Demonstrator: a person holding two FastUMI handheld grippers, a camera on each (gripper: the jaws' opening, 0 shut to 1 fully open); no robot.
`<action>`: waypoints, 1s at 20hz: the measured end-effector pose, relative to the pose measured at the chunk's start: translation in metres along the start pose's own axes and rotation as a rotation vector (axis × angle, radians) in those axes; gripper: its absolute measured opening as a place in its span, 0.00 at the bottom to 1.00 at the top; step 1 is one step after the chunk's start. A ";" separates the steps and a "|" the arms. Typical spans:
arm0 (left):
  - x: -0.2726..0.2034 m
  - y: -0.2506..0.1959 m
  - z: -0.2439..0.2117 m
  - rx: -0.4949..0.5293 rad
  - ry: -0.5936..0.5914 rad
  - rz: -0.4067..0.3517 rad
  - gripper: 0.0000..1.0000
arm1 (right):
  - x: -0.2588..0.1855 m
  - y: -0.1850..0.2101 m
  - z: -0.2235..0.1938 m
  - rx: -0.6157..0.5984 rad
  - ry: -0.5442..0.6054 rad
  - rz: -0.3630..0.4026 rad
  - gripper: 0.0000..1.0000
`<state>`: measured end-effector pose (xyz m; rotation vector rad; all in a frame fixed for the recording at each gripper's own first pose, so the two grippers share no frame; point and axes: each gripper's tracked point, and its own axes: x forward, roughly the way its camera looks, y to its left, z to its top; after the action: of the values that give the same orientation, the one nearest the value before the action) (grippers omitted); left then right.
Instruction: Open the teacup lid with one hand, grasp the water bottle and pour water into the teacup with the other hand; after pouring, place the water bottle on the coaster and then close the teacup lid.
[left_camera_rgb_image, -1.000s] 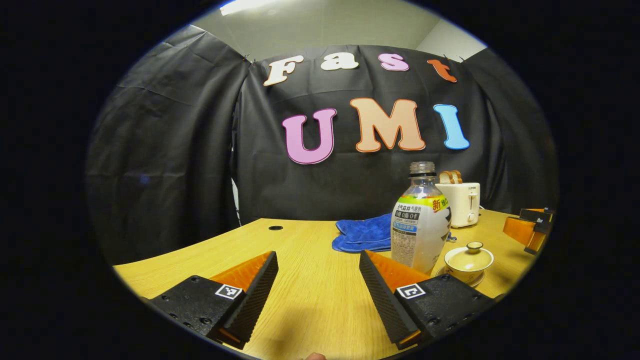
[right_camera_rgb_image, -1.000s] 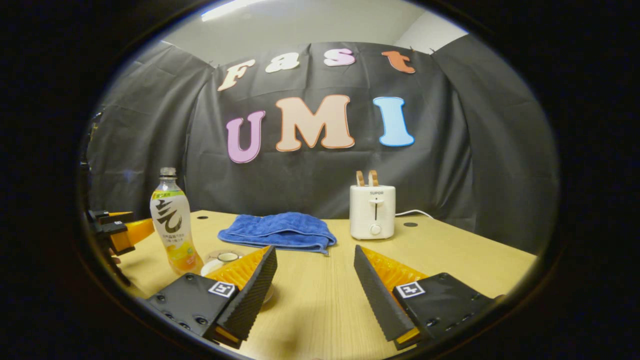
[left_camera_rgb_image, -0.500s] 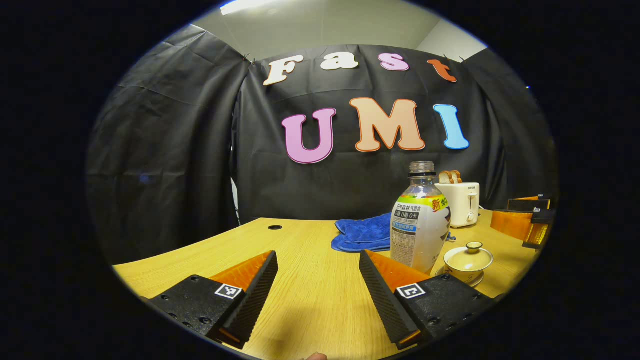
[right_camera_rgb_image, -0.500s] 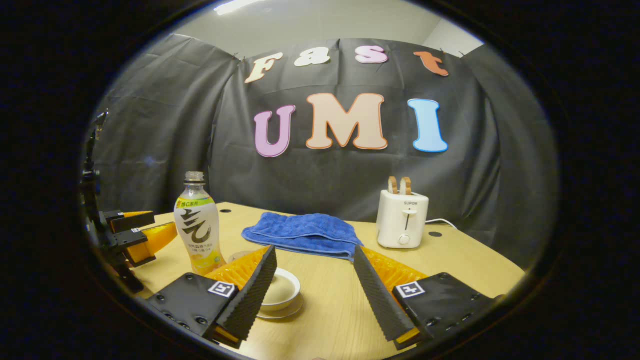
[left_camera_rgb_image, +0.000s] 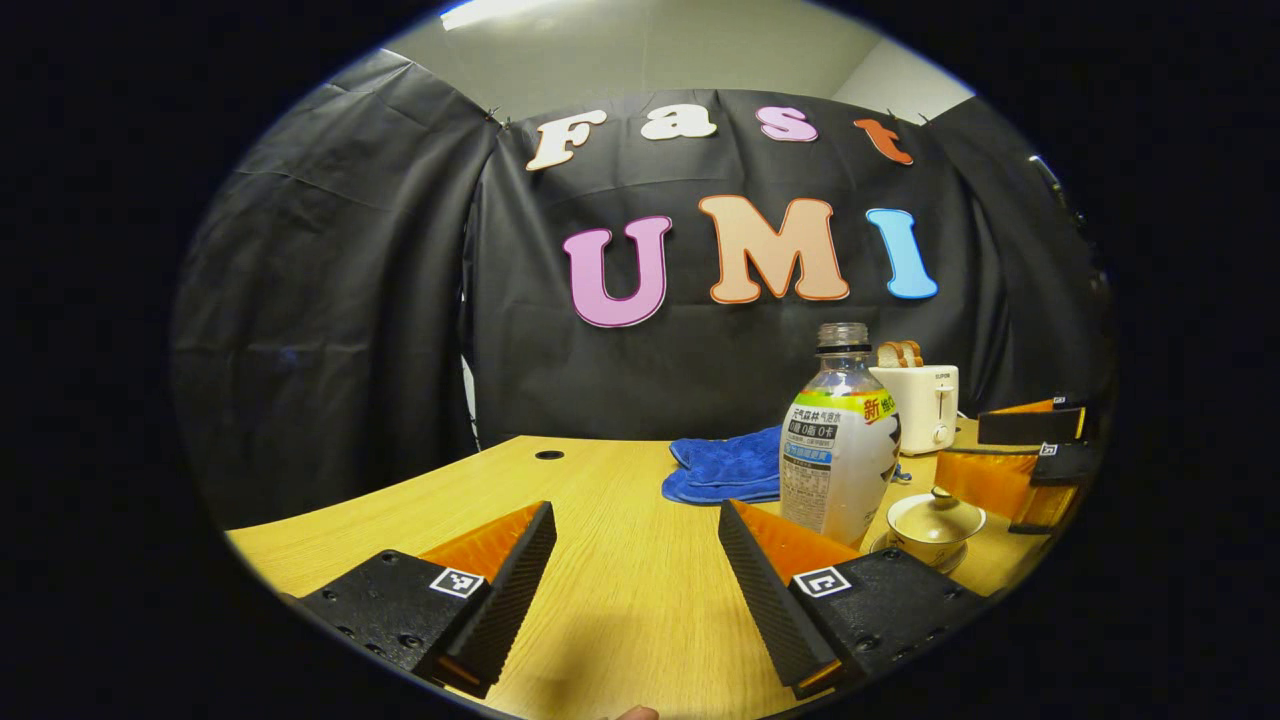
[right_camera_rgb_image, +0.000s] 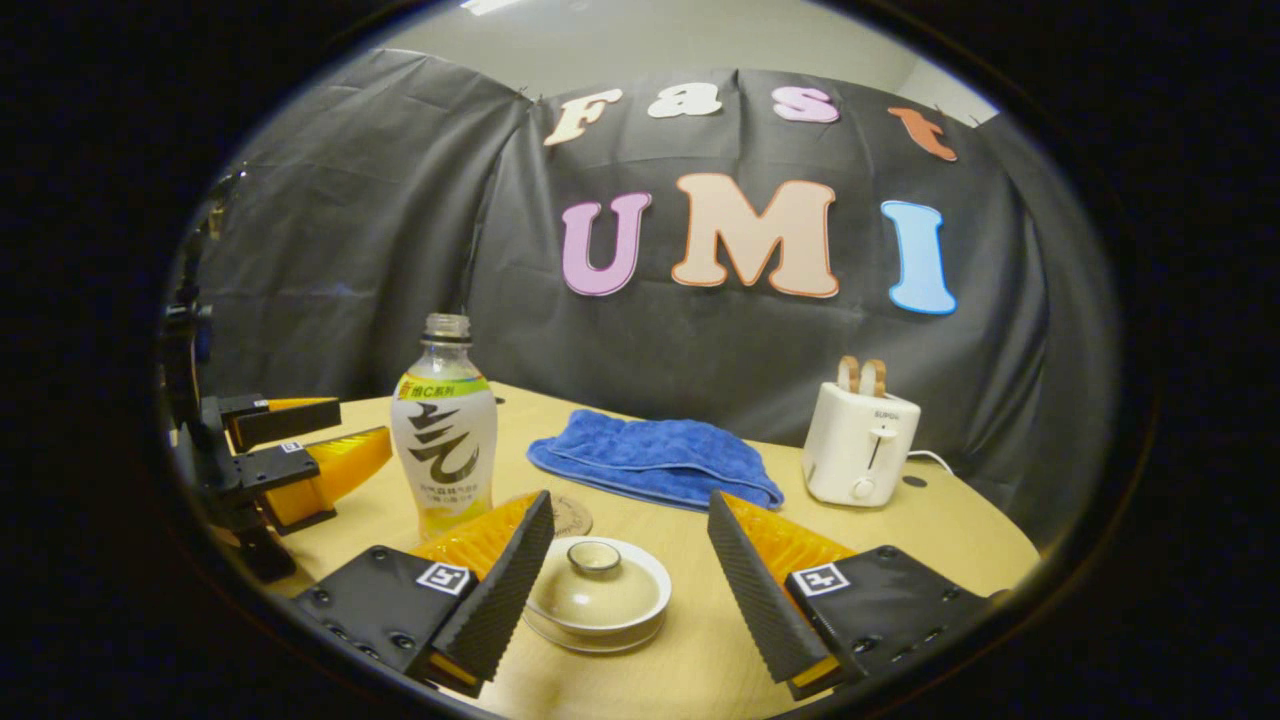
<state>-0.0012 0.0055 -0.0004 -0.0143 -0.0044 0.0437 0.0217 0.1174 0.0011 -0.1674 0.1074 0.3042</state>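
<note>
Nearest, right gripper (right_camera_rgb_image: 628, 565) spread wide, flanking lidded teacup (right_camera_rgb_image: 598, 597) without touching. Left of teacup: water bottle (right_camera_rgb_image: 444, 433), upright, uncapped; coaster (right_camera_rgb_image: 572, 516) just behind teacup. Farther left: left gripper (left_camera_rgb_image: 637, 580), likewise spread, over bare table (left_camera_rgb_image: 600, 500). Beyond teacup: blue towel (right_camera_rgb_image: 655, 457), toaster (right_camera_rgb_image: 859, 443).

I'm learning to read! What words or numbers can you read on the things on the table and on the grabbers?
Water bottle: printed label, too small and warped to read surely.
Toaster: small brand mark on its front, too blurred to read.
Left gripper and right gripper: square pattern tags, no words.
Teacup and blue cloth: no writing seen.
</note>
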 end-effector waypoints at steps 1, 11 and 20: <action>0.000 0.000 0.000 -0.001 0.000 -0.002 0.96 | 0.002 0.002 -0.004 0.000 0.014 0.003 0.97; 0.000 0.000 0.001 -0.001 0.000 -0.006 0.96 | 0.010 0.021 -0.027 -0.023 0.092 0.051 0.77; 0.000 0.000 0.000 -0.003 0.002 -0.006 0.96 | 0.013 0.020 -0.031 -0.037 0.098 0.047 0.45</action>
<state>-0.0010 0.0058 0.0000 -0.0170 -0.0027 0.0374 0.0255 0.1348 -0.0336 -0.2172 0.2033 0.3448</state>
